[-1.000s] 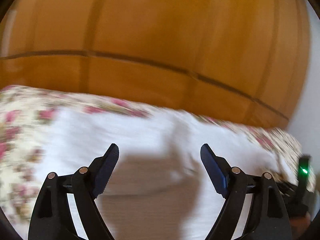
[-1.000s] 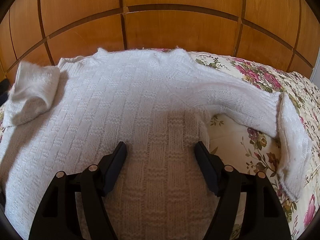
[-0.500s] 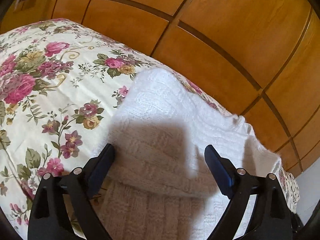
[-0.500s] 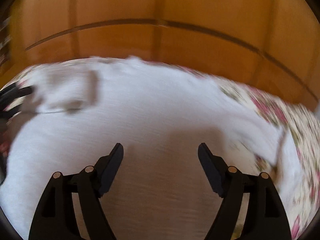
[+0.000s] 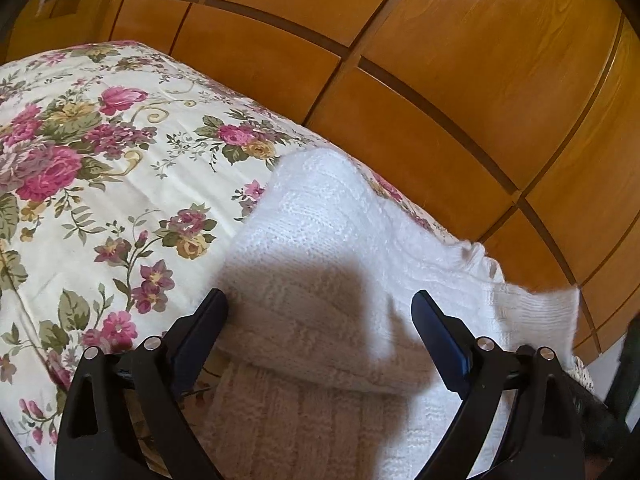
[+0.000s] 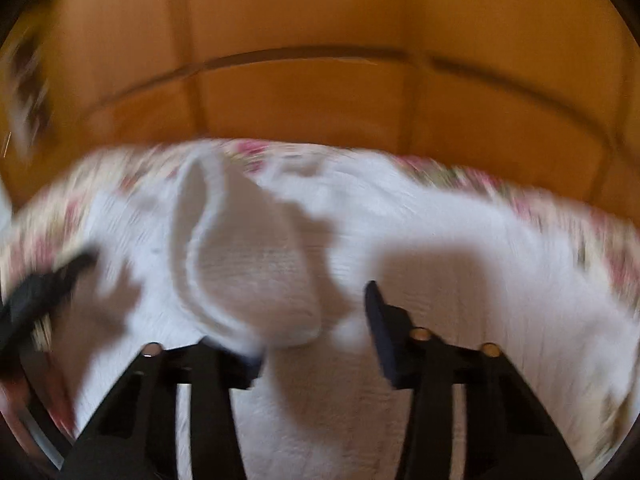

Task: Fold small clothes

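Observation:
A white knitted sweater (image 5: 320,264) lies spread on the floral bedspread (image 5: 100,184), one sleeve folded back over its body. My left gripper (image 5: 320,332) is open and empty, its jaws straddling the folded sleeve just above it. In the blurred right wrist view the sweater (image 6: 460,240) fills the bed. A sleeve cuff (image 6: 248,264) lies over the left finger of my right gripper (image 6: 316,332), which is open. The left gripper (image 6: 40,292) shows there at the far left.
Orange wooden wardrobe panels (image 5: 440,80) stand right behind the bed's far edge. The bedspread extends to the left of the sweater. The right wrist view is heavily motion-blurred.
The right gripper has swung left over the sweater and the folded sleeve cuff now lies across its left finger. The left gripper turned left earlier and has since edged slightly closer to the sleeve.

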`<state>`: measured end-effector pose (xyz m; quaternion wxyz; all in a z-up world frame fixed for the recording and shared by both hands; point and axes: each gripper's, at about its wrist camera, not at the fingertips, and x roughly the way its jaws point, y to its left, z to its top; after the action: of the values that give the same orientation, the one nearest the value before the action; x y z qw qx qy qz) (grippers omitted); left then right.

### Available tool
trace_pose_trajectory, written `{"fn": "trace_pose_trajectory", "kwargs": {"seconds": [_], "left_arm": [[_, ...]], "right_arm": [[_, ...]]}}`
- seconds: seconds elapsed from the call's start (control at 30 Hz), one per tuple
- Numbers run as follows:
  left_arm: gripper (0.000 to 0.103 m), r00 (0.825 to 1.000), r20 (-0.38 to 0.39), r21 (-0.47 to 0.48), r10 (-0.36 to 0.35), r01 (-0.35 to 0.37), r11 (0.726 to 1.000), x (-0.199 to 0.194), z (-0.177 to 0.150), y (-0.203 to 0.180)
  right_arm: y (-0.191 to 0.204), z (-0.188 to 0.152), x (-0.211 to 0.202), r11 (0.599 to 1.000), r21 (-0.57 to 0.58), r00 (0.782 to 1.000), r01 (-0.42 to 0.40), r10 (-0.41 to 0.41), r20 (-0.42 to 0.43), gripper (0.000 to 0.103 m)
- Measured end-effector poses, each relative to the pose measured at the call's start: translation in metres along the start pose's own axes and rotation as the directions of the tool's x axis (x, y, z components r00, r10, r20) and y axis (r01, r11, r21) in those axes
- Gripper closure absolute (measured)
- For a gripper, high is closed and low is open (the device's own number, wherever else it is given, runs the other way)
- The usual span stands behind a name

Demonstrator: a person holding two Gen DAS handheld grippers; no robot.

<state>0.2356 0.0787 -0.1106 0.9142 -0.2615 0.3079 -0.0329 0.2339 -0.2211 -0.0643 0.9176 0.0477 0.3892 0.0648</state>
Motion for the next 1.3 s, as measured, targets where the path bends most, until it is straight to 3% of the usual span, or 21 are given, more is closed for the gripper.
{"fn": "trace_pose_trajectory", "kwargs": {"seconds": [0.03,0.13,0.17,0.2,0.27,0.37,0.5,0.57,0.63,0.73,0.8,0.93,1.07,1.2,1.3], "left_arm": [[0.01,1.0,0.001,-0.001,-0.004,0.004,1.0,0.0,0.0,0.0],[0.009,1.0,0.001,0.001,-0.008,0.008,1.0,0.002,-0.001,0.0],[0.009,1.0,-0.001,0.002,-0.005,0.005,1.0,0.002,-0.001,0.0],[0.009,1.0,0.0,0.004,-0.003,0.003,1.0,0.002,-0.001,-0.001],[0.009,1.0,0.008,0.003,-0.006,0.006,1.0,0.001,-0.001,0.0],[0.009,0.999,0.042,0.005,-0.008,0.008,1.0,-0.006,-0.002,-0.001],[0.009,1.0,0.02,0.011,-0.001,0.001,1.0,-0.001,-0.002,-0.002],[0.009,0.999,-0.015,0.025,0.048,-0.048,0.999,0.008,-0.001,-0.004],[0.009,0.994,-0.043,0.062,0.102,-0.099,0.993,0.015,-0.002,-0.011],[0.009,0.986,-0.061,0.109,0.153,-0.146,0.983,0.021,-0.004,-0.017],[0.009,0.987,-0.061,0.107,0.148,-0.141,0.984,0.021,-0.005,-0.015],[0.005,0.992,-0.056,0.088,0.114,-0.108,0.99,0.019,-0.004,-0.011],[0.004,0.993,-0.056,0.091,0.109,-0.103,0.99,0.019,-0.004,-0.012],[0.004,0.992,-0.054,0.095,0.113,-0.108,0.99,0.018,-0.004,-0.013],[0.004,0.991,-0.055,0.102,0.121,-0.115,0.988,0.018,-0.004,-0.015]], "right_arm": [[-0.02,-0.001,0.006,0.993,0.113,0.999,-0.026,0.028,-0.02,0.064],[-0.047,-0.004,0.017,0.959,0.26,0.991,-0.111,0.125,-0.037,0.066],[-0.052,-0.005,0.018,0.95,0.283,0.989,-0.13,0.144,-0.029,0.075],[-0.055,-0.007,0.018,0.941,0.305,0.987,-0.146,0.16,-0.021,0.096],[-0.064,-0.004,0.019,0.911,0.358,0.975,-0.202,0.22,-0.01,0.097],[-0.072,-0.004,0.006,0.897,0.38,0.972,-0.228,0.229,0.041,0.098],[-0.073,-0.007,-0.012,0.905,0.372,0.979,-0.204,0.189,0.077,0.098],[-0.069,-0.016,-0.006,0.925,0.347,0.987,-0.156,0.157,0.026,0.098],[-0.064,-0.026,0.0,0.94,0.326,0.993,-0.106,0.117,-0.016,0.095],[-0.065,-0.031,0.0,0.937,0.33,0.993,-0.113,0.119,0.0,0.087],[-0.065,-0.033,-0.008,0.937,0.332,0.993,-0.113,0.111,0.024,0.076],[-0.072,-0.049,-0.03,0.931,0.348,0.993,-0.113,0.094,0.071,0.067],[-0.084,-0.066,-0.062,0.924,0.371,0.992,-0.091,0.052,0.113,0.066],[-0.103,-0.084,-0.095,0.92,0.39,0.99,0.025,-0.077,0.118,0.057],[-0.124,-0.095,-0.121,0.899,0.396,0.962,0.187,-0.249,0.111,0.043]]}}
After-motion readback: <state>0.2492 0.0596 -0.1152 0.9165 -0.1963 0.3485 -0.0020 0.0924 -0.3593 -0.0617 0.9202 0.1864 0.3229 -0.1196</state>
